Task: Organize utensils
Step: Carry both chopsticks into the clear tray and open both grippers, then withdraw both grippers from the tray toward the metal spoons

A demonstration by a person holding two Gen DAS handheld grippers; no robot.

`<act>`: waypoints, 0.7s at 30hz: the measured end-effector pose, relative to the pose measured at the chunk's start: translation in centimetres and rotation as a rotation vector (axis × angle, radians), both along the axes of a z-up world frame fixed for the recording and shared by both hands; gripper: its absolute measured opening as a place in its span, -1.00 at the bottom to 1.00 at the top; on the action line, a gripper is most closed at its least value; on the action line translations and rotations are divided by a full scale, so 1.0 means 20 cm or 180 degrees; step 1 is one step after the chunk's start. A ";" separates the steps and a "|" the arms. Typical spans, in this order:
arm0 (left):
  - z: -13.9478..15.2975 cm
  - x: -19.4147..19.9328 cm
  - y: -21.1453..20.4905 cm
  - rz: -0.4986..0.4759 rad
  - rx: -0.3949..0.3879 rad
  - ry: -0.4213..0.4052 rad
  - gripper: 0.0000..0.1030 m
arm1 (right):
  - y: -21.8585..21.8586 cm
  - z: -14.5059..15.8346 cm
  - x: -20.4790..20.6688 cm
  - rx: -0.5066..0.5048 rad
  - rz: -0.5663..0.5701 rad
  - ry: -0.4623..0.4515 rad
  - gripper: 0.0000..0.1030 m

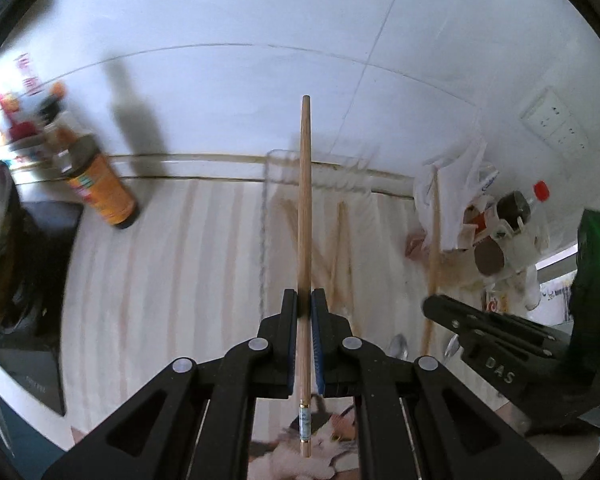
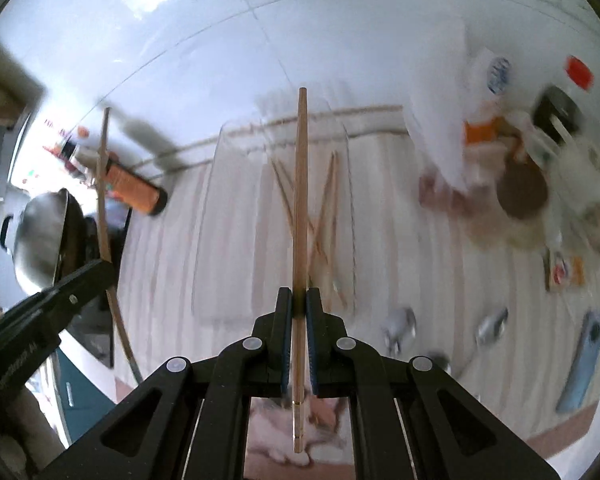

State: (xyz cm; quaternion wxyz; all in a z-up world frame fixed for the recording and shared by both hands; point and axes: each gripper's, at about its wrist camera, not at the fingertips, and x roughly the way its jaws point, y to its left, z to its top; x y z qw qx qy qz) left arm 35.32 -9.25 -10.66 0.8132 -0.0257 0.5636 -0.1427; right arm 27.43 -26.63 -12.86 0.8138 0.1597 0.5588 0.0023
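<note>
Wooden chopstick (image 1: 305, 216) is being gripped between the blue-padded jaws of the left gripper (image 1: 304, 300), which are closed tight on its shaft; the thin tip is being pointed away toward the far wall, the banded butt end trailing back between the gripper's arms. Below and beyond it, a clear tray (image 1: 276, 200) is being seen on the striped countertop (image 1: 160, 280), with loose chopsticks (image 1: 340, 248) lying crossed inside it. An orange-labelled bottle (image 1: 100, 184) is being shown at far left, blurred. At right, the right gripper (image 1: 434, 306) is being caught side-on, a chopstick rising from it. A clutter of bags and cups is being noted at far right.

From the right wrist view, a second chopstick (image 2: 299, 216) is being clamped in the closed jaws of the right gripper (image 2: 299, 300), tip toward the far wall. The clear tray (image 2: 212, 208) is lying directly ahead on the countertop, crossed chopsticks (image 2: 324, 216) inside. Spoons (image 2: 400, 322) are being seen near right, just outside the tray, blurred. At left, the left gripper (image 2: 100, 270) is being seen holding its chopstick upright.
</note>
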 end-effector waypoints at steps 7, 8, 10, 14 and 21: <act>-0.18 0.28 -0.11 -0.0081 -0.0054 0.0410 -0.91 | -0.04 -0.08 0.39 -0.0045 -0.0015 0.0146 -0.86; -0.21 0.30 -0.11 -0.0103 -0.0052 0.0456 -0.91 | -0.04 -0.10 0.43 -0.0062 0.0006 0.0187 -0.86; -0.26 0.33 -0.12 -0.0110 0.0016 0.0548 -0.89 | -0.03 -0.15 0.49 -0.0062 0.0040 0.0265 -0.86; -0.30 0.34 -0.12 -0.0071 0.0180 0.0568 -0.84 | -0.02 -0.29 0.55 -0.0112 0.0063 0.0515 -0.85; -0.25 0.23 -0.06 0.0137 0.0657 0.0004 0.43 | -0.03 -0.32 0.49 -0.0271 0.0044 0.0477 -0.18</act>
